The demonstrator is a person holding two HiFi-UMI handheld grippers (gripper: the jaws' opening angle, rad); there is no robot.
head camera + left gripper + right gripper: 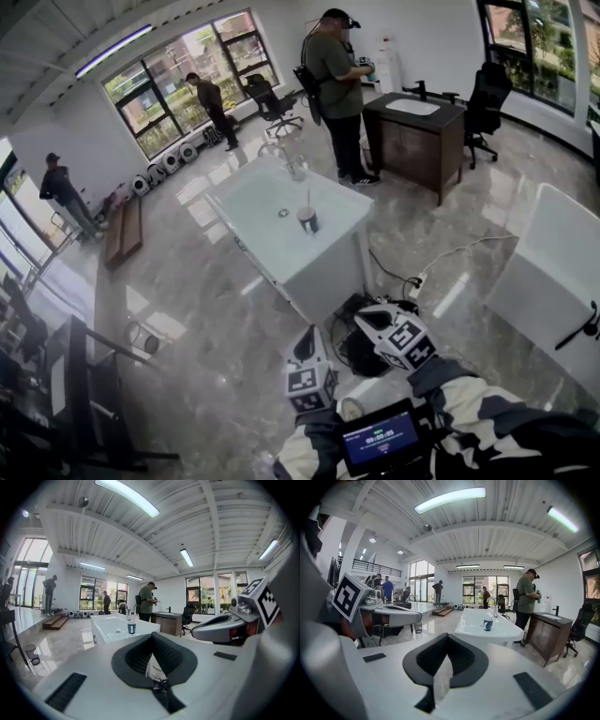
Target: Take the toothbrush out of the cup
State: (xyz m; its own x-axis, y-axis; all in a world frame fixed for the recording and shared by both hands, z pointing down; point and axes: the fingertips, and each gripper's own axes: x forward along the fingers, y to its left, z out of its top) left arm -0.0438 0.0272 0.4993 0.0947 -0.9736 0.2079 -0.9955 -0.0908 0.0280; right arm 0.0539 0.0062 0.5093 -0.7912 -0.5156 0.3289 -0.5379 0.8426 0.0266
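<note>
Bright daylit hall, heavy fisheye on all 3 views.
Light mainly from big windows (192, 80), upper left of head view, plus ceiling tubes (126, 498); window panes a bit blown out. Glossy floor (202, 319) throws glare streaks; white counter (262, 202) nr washed out. Lower left of head view dim. Straight lines bow twd edges, black corners in both gripper views. Cup (307, 219) small, soft on detail. Shadows faint.
</note>
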